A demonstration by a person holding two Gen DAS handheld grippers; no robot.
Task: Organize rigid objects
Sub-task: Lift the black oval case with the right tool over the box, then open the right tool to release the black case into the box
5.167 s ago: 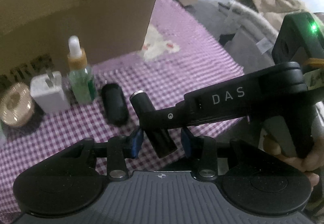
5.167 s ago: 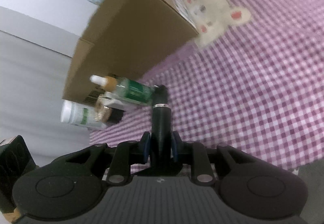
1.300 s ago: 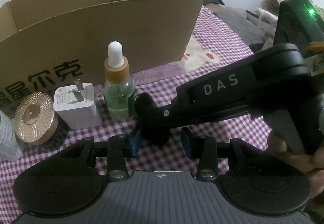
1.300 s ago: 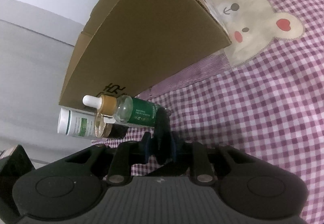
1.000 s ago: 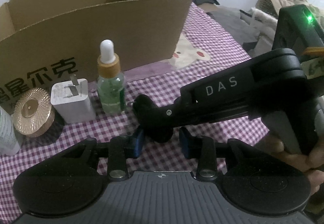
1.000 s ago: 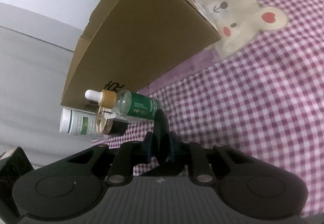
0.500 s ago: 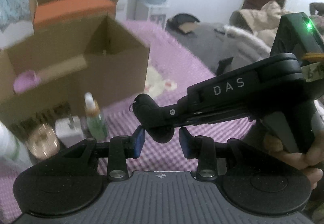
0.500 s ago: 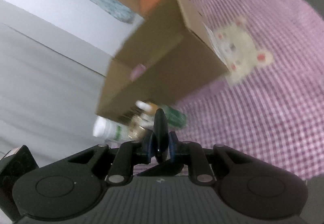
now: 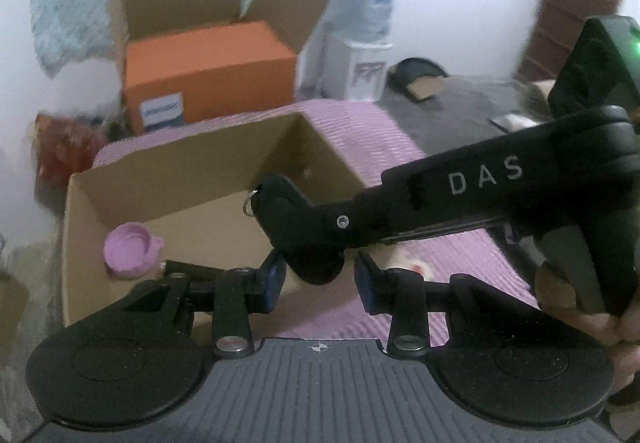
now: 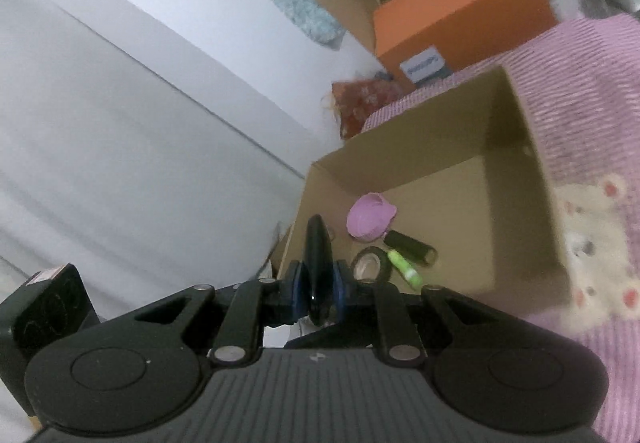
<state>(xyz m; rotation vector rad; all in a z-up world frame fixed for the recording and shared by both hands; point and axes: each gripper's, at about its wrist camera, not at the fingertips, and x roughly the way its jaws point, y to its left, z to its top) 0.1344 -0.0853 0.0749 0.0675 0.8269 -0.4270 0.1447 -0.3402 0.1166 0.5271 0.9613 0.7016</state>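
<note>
Case (image 10: pixel 318 267), black, pinched edge-on in right hand-held gripper (image 10: pixel 316 293), long axis pointing forward toward box (image 10: pixel 516 179); left hand-held gripper (image 9: pixel 320 279) narrowly parted, seemingly empty.

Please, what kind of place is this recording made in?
Most likely a room in a home, perhaps a bedroom. The work surface is covered by a purple checked cloth with a bear picture, a water dispenser stands by the wall, and an orange box sits inside an open carton behind.
</note>
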